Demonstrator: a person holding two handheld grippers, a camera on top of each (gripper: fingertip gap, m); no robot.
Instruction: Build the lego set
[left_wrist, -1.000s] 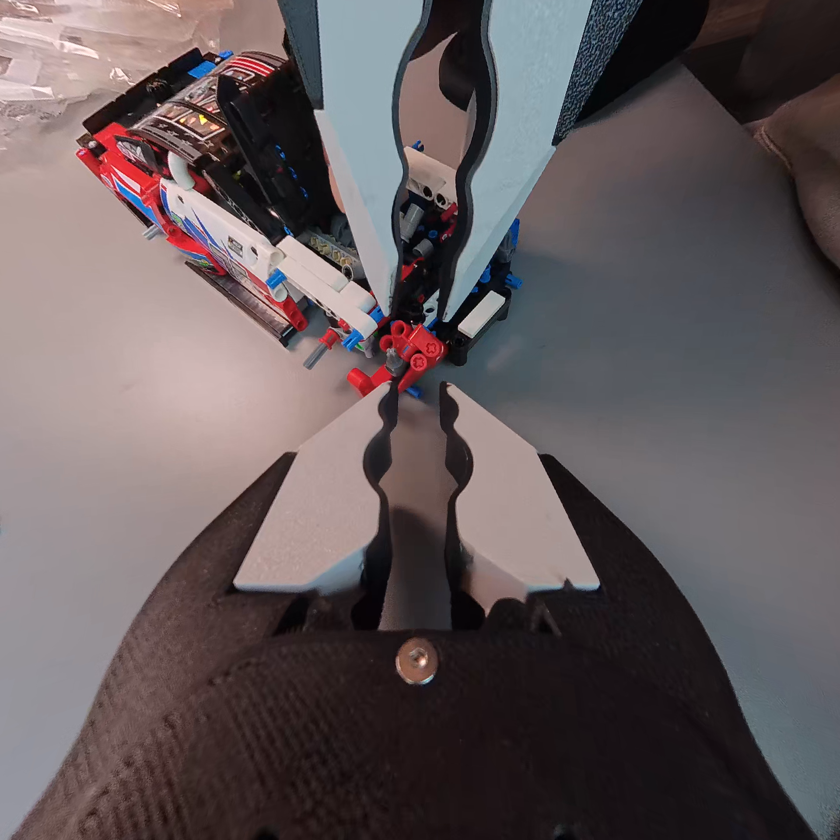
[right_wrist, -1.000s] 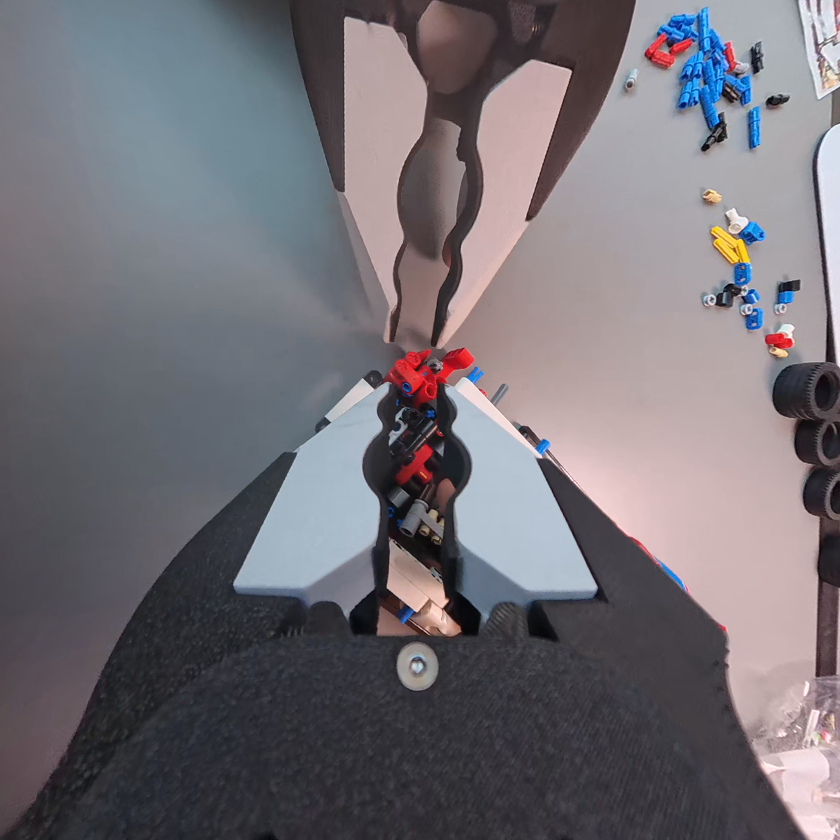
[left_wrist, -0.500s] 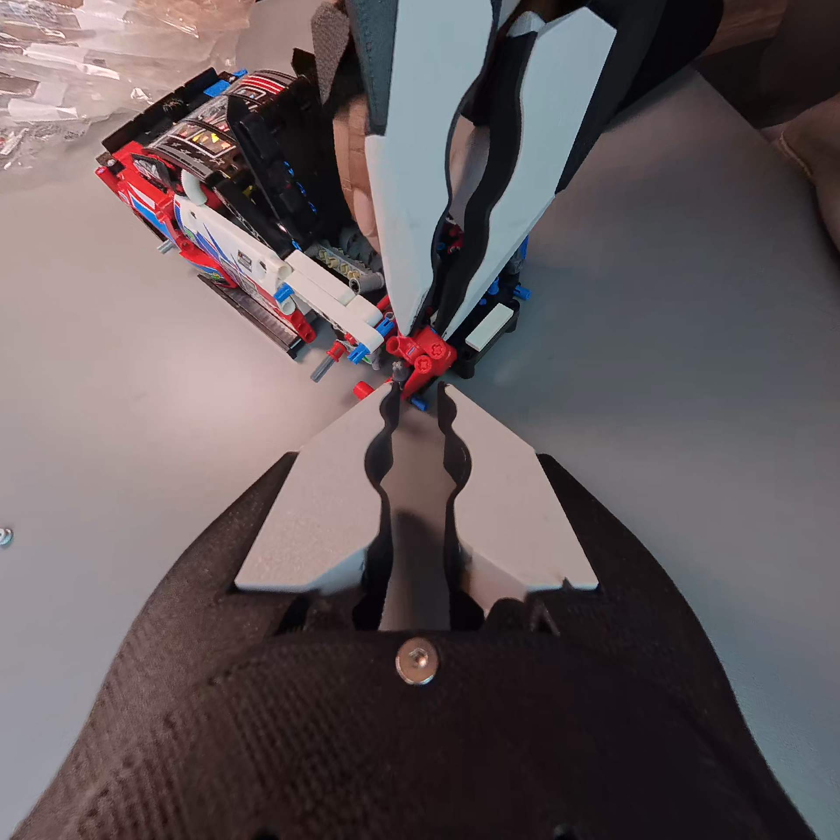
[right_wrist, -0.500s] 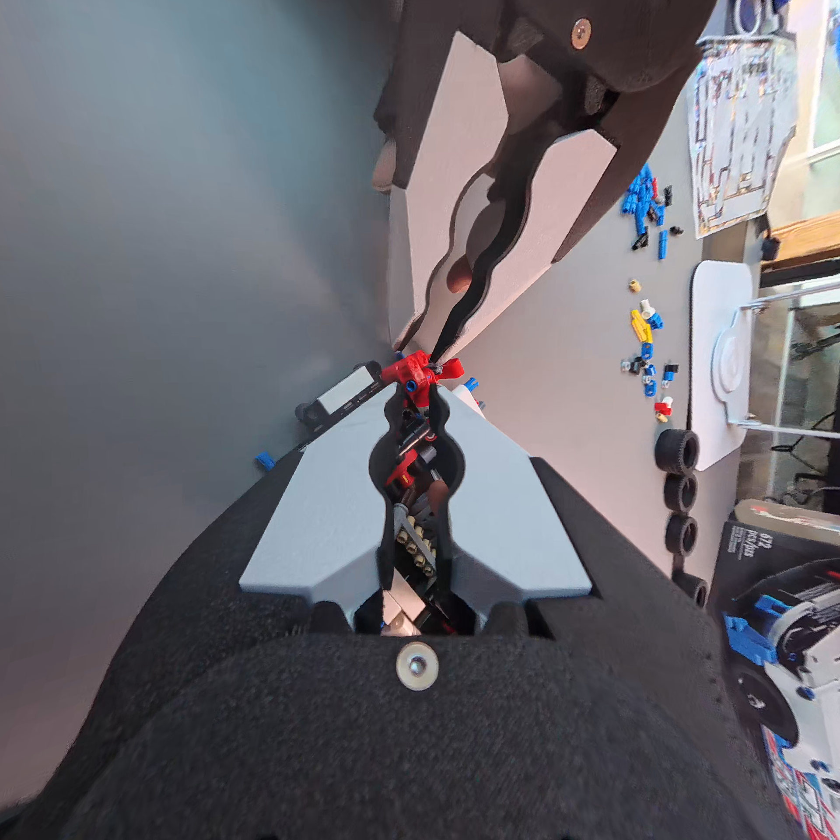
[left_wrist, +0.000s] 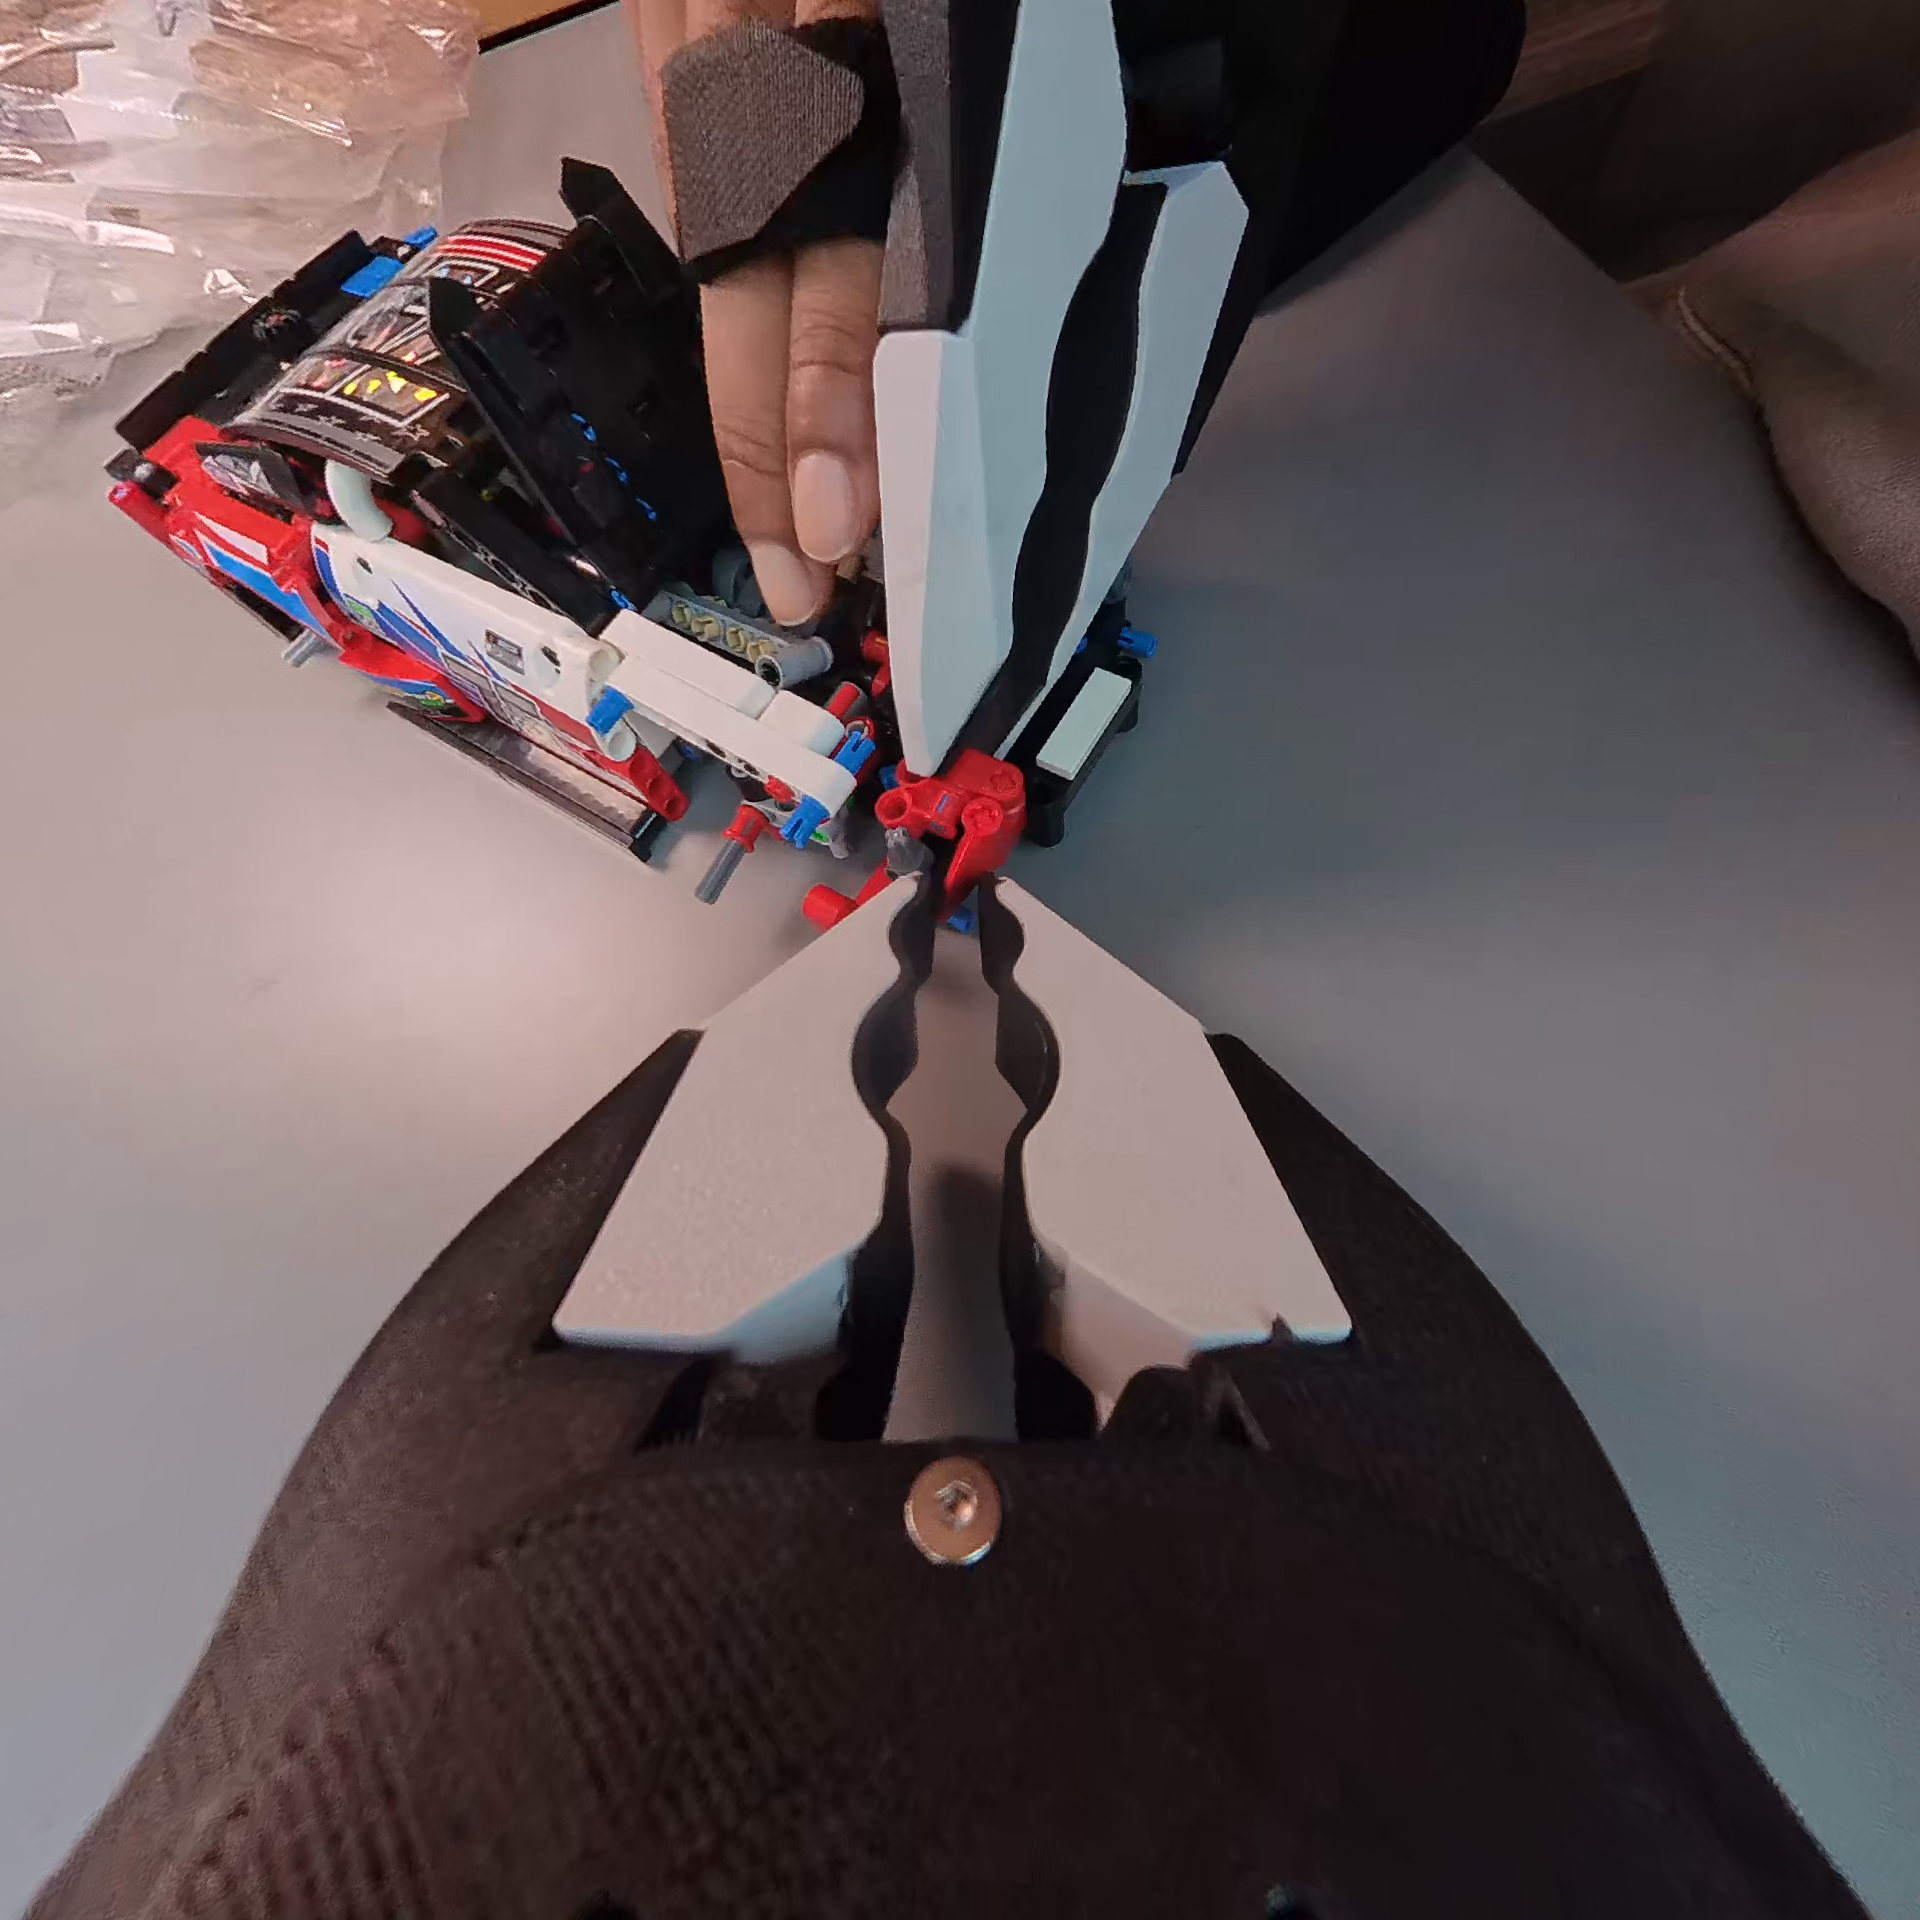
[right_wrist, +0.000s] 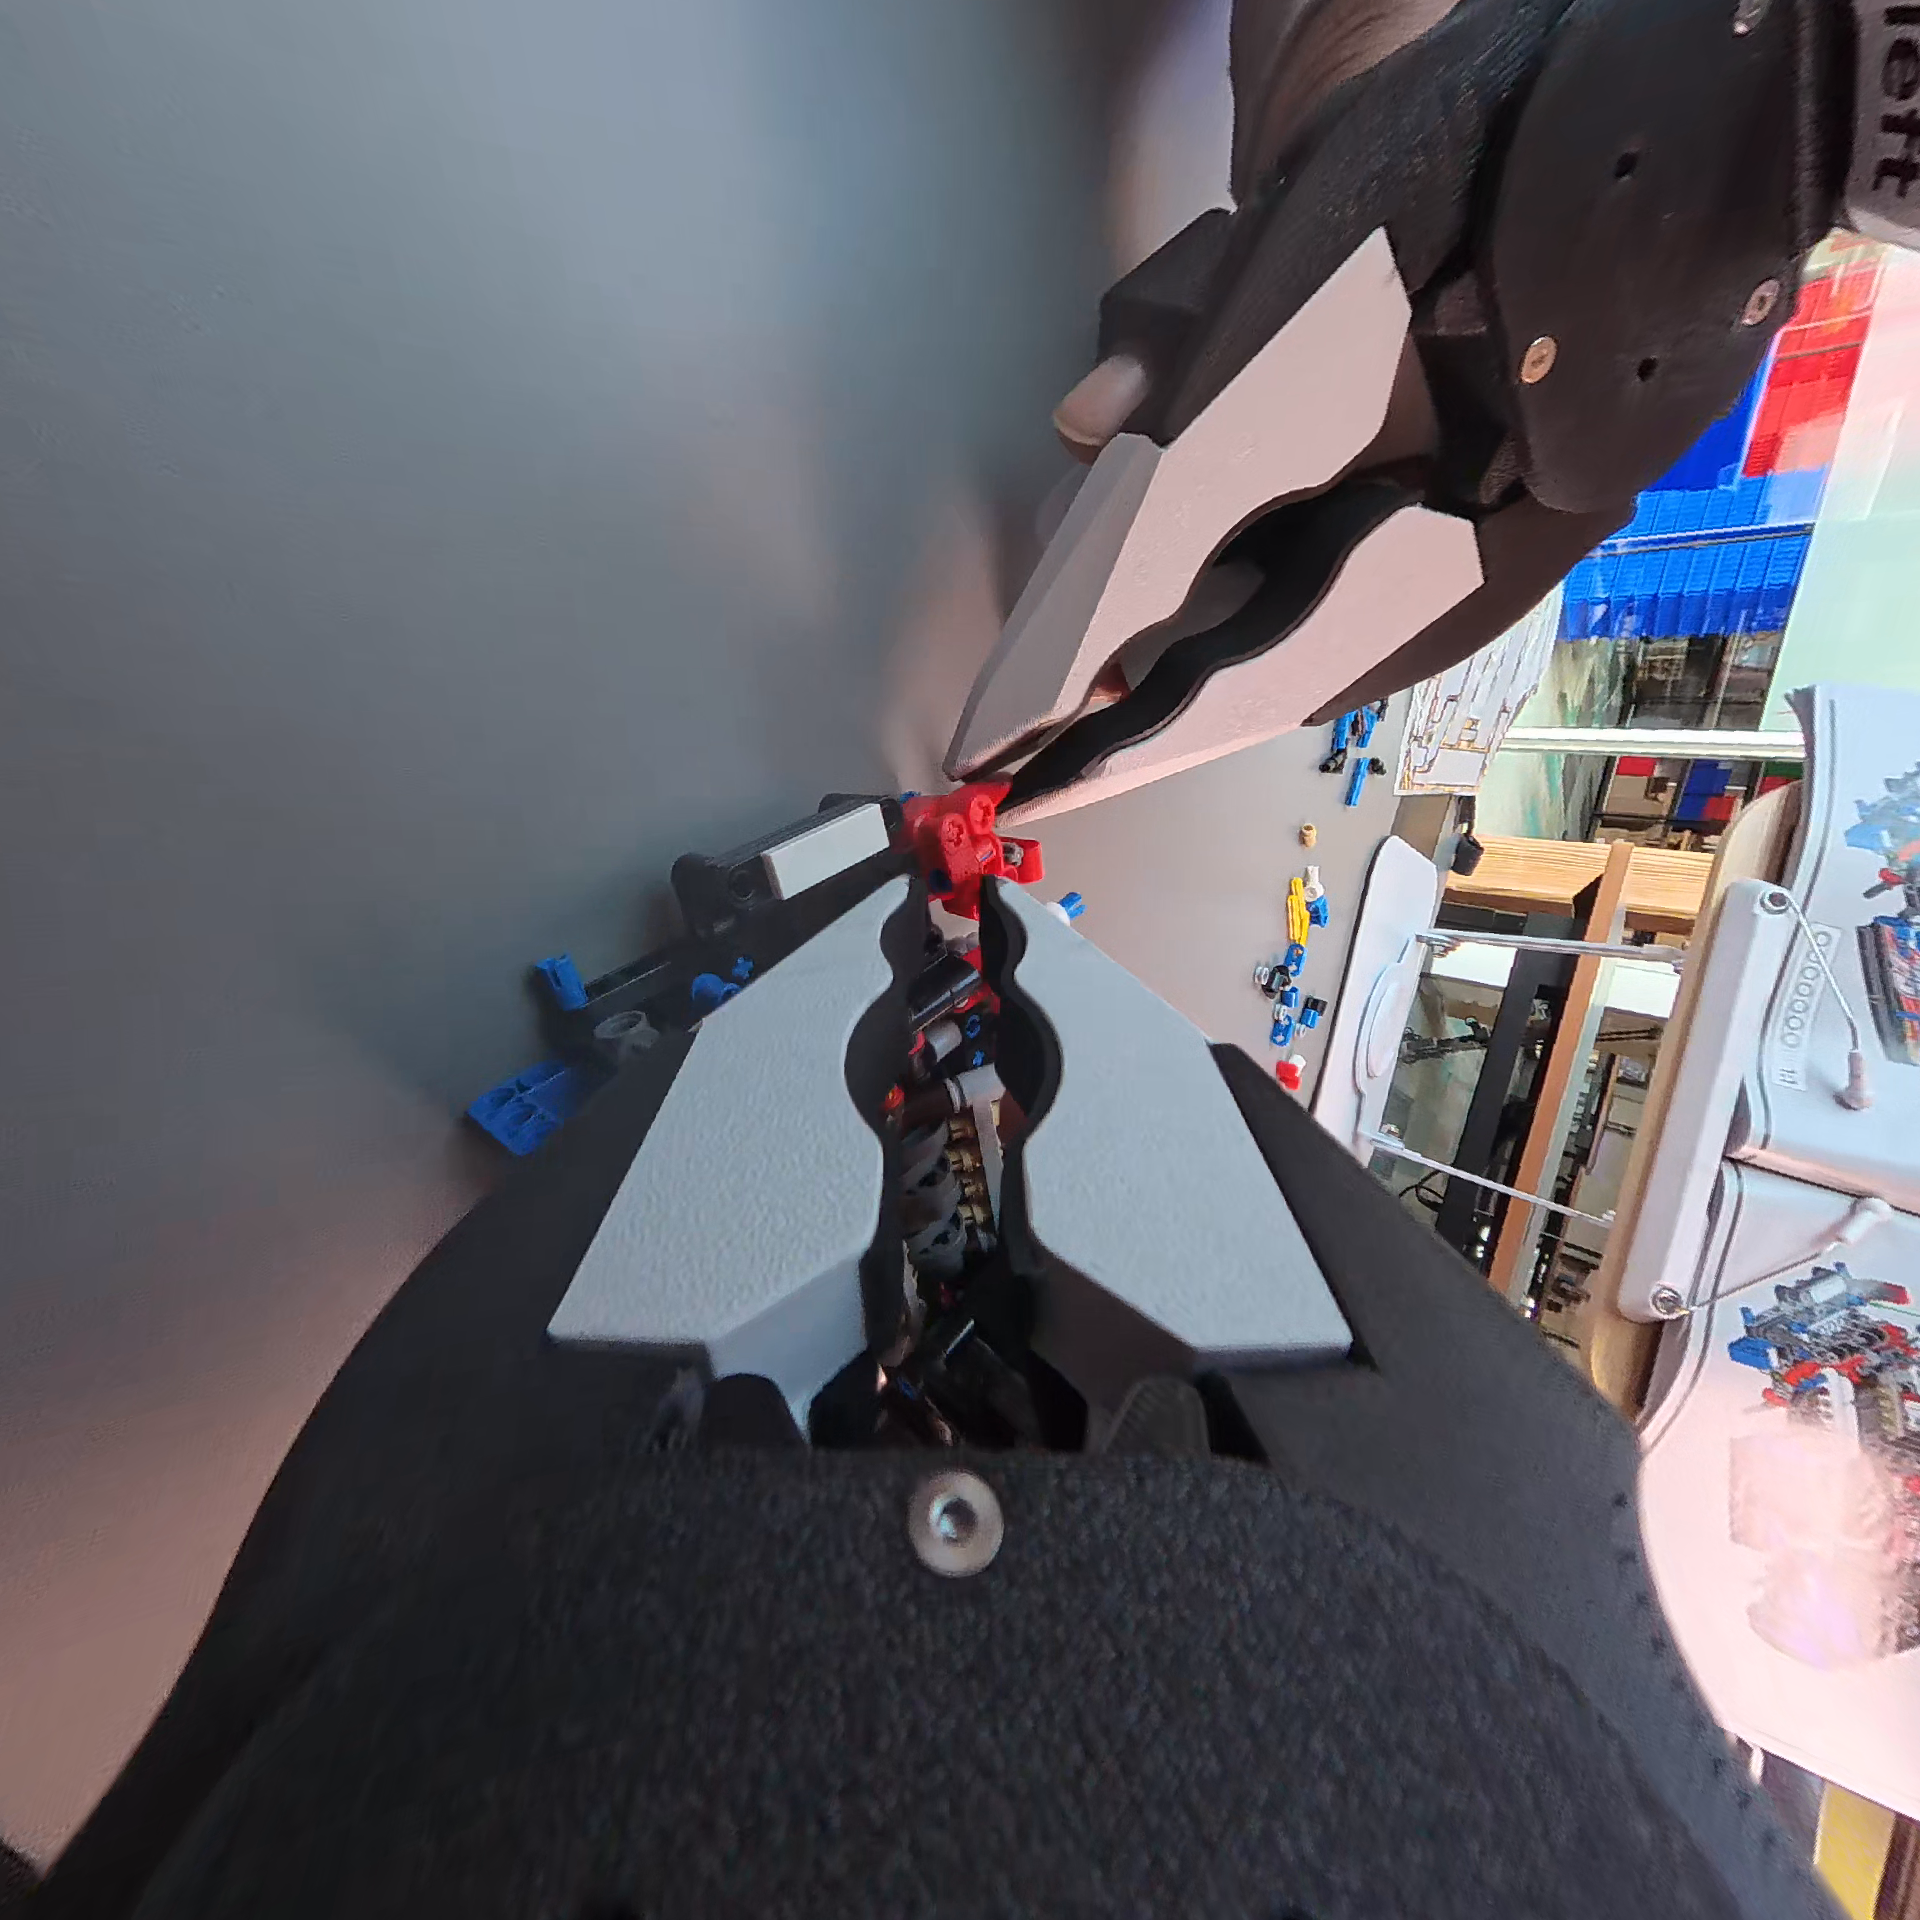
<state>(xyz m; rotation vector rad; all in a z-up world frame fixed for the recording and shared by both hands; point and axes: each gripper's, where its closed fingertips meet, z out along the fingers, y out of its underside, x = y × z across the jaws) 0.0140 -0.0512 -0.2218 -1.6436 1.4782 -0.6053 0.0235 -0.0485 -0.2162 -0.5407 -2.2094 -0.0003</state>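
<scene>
A red, white, blue and black lego car (left_wrist: 436, 540) lies on the grey table (left_wrist: 1455, 935). A small red connector piece (left_wrist: 961, 816) sticks out at its near end. My left gripper (left_wrist: 951, 891) meets it from below, jaws pinched narrowly on its lower end. My right gripper (left_wrist: 940, 758) comes down over the car and pinches its top. In the right wrist view the red connector piece (right_wrist: 961, 831) sits between my right gripper (right_wrist: 951, 888) and the left gripper (right_wrist: 982, 779). The car's inner parts (right_wrist: 951, 1091) show between my right fingers.
A person's bare fingers (left_wrist: 821, 499) rest on the car beside the right gripper. Clear plastic bags (left_wrist: 156, 156) lie at the far left. Loose small pieces (right_wrist: 1294, 966) are scattered on the table, near an instruction booklet on a white stand (right_wrist: 1766, 987). The grippers are tip to tip, or close to it.
Both grippers' jaws have narrowed onto the red connector piece. The right gripper has rolled and tilted, and the car's near end has shifted with it. The person's fingers have come into view.
</scene>
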